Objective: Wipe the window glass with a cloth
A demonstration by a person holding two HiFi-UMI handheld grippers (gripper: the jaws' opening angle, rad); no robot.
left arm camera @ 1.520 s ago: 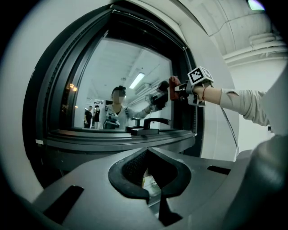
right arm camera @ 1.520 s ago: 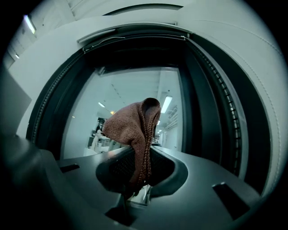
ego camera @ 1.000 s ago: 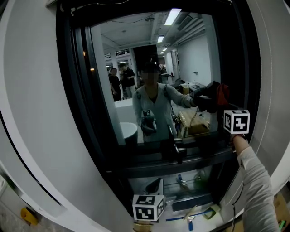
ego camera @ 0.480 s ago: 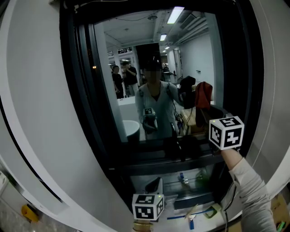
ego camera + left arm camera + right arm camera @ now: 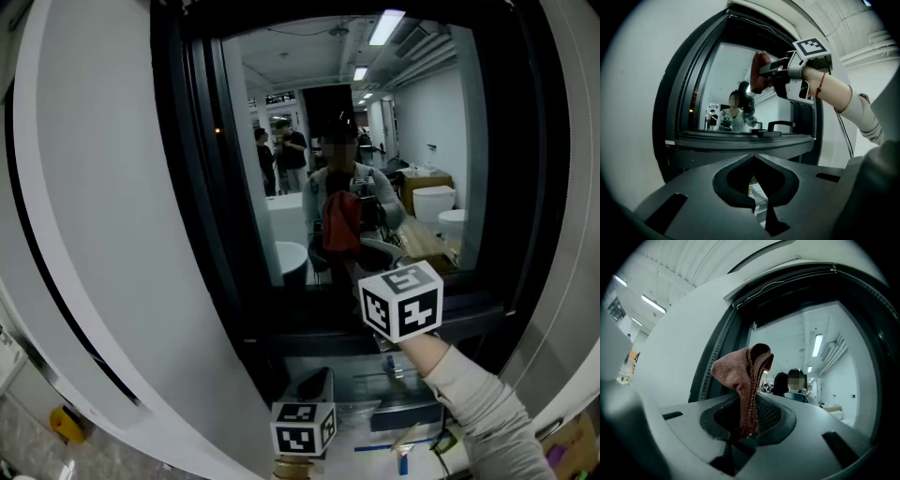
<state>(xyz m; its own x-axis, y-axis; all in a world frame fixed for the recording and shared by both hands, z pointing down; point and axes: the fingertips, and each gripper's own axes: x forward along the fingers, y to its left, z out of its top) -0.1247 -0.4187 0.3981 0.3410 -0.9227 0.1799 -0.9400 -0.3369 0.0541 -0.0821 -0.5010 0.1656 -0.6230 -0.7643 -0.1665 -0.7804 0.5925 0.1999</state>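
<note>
Cloth (image 5: 740, 373) is clenched in the right gripper (image 5: 746, 420) at the glass (image 5: 427, 150); the left gripper (image 5: 754, 183), jaws together and empty, hangs lower.

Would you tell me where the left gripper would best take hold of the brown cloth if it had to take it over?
Probably the bunched free fold of the cloth that sticks out beyond the right gripper, coming from the room side: the pinched end is shut in that gripper's jaws, and the window glass lies beyond it.
</note>
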